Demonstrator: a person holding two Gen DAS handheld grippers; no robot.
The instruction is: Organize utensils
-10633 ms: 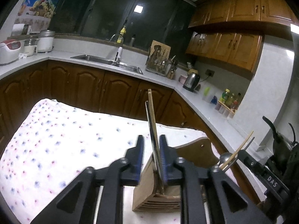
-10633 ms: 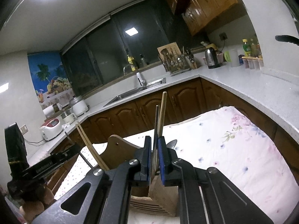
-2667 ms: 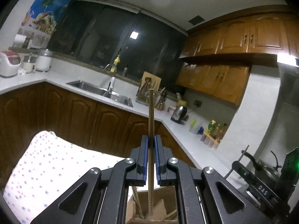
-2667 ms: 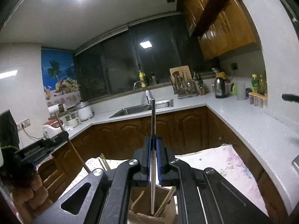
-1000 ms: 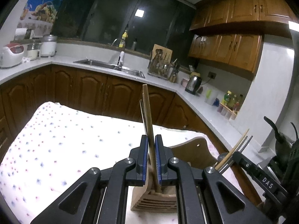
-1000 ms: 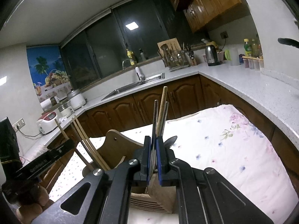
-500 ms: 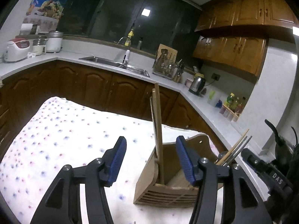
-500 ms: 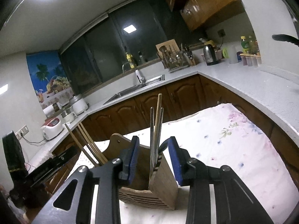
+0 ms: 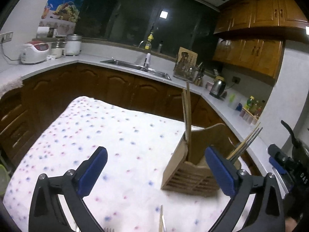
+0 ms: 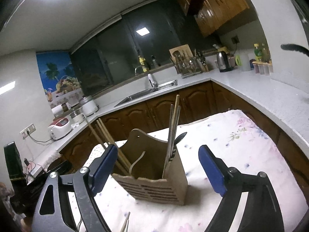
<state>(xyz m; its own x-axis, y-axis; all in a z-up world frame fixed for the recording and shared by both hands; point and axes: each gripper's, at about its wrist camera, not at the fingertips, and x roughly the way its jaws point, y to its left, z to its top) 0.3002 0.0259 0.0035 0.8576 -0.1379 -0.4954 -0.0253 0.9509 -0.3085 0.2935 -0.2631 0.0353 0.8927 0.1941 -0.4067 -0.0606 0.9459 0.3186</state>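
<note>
A wooden utensil holder (image 9: 193,172) (image 10: 154,179) stands on a table with a flowered cloth (image 9: 115,141). Wooden chopsticks (image 9: 187,119) and metal ones (image 9: 249,143) stand upright in it. In the right wrist view, wooden chopsticks (image 10: 108,139) lean at its left, metal and wooden sticks (image 10: 172,127) stand at its right with a spoon (image 10: 179,137). My left gripper (image 9: 156,170) is open and empty, left of the holder. My right gripper (image 10: 158,166) is open and empty, straddling the holder. More utensil tips (image 9: 161,220) (image 10: 125,222) lie on the cloth at the bottom edge.
Dark wooden cabinets with a white counter (image 9: 119,67) run behind the table, with a sink (image 9: 135,67), a dish rack (image 9: 186,71), a kettle (image 9: 218,87) and rice cookers (image 9: 34,52). The other gripper's body (image 9: 289,172) shows at the right edge.
Both grippers have let go of their chopsticks, opened wide and drawn back from the holder. The sticks now stand in the holder on their own.
</note>
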